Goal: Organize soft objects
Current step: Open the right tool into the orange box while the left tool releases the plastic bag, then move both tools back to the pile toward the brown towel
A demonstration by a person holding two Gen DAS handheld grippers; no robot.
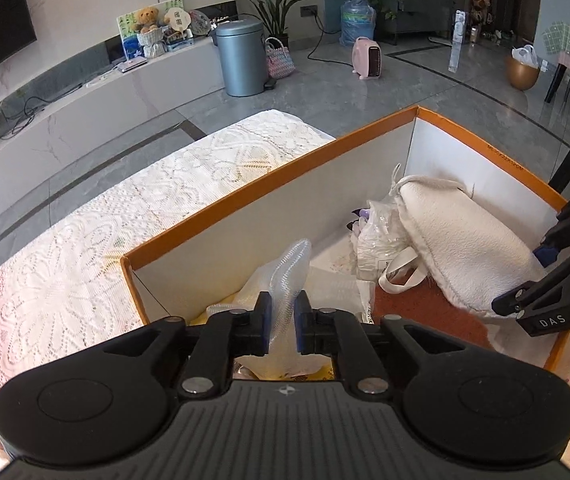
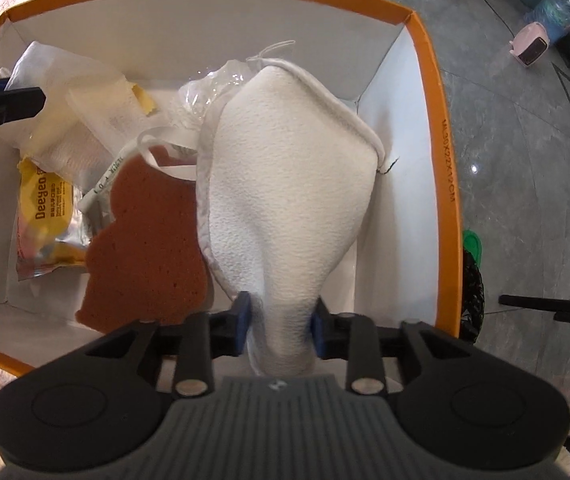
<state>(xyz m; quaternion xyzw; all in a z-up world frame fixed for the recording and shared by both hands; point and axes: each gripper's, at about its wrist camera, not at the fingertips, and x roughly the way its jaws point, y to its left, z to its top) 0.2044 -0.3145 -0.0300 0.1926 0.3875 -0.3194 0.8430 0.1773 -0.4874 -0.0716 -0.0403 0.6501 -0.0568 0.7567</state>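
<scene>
An orange-rimmed white box (image 1: 245,188) (image 2: 437,120) stands on a lace-covered surface. Inside lie a white padded cushion (image 1: 457,236) (image 2: 285,180), a brown sponge (image 2: 145,240), a yellow packet (image 2: 45,208) and a crumpled clear wrapper (image 1: 373,236). My left gripper (image 1: 283,320) hangs over the box's left end. A clear ribbed bag (image 1: 289,272) stands pinched between its blue pads. My right gripper (image 2: 281,324) points steeply down into the box's right side. Its pads squeeze one narrow corner of the cushion, whose other end rests on the box floor. One left finger (image 2: 13,102) shows at the right wrist view's left edge.
The lace cloth (image 1: 85,260) stretches left of the box. Grey tiled floor lies beyond, with a blue-grey bin (image 1: 241,56), a pink heater (image 1: 369,58) and a water bottle (image 1: 357,20). A dark bag (image 2: 473,292) sits just outside the box's right wall.
</scene>
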